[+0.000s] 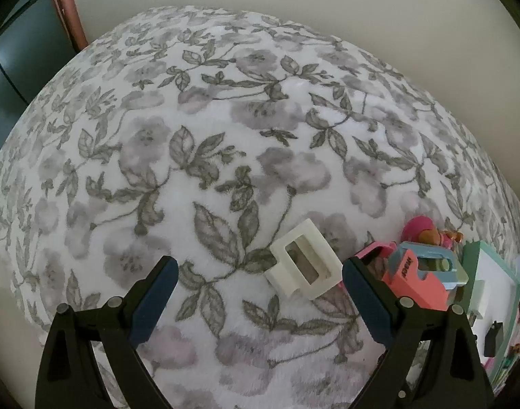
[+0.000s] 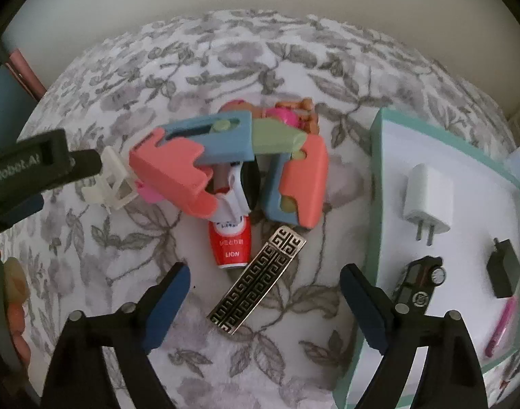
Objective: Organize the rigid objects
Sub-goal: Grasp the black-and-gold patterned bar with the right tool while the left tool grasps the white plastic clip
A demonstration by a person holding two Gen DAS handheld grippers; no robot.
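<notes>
Black left gripper (image 1: 260, 293) | steeply down, jaws wide, empty | right gripper (image 2: 265, 303) | same

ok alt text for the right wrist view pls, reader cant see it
The right gripper hangs open over a patterned metal bar on a floral blanket. Behind the bar lie a red tube and a pile of coral and blue plastic toy pieces. At right, a mint-edged tray holds a white charger and a black adapter.
</notes>
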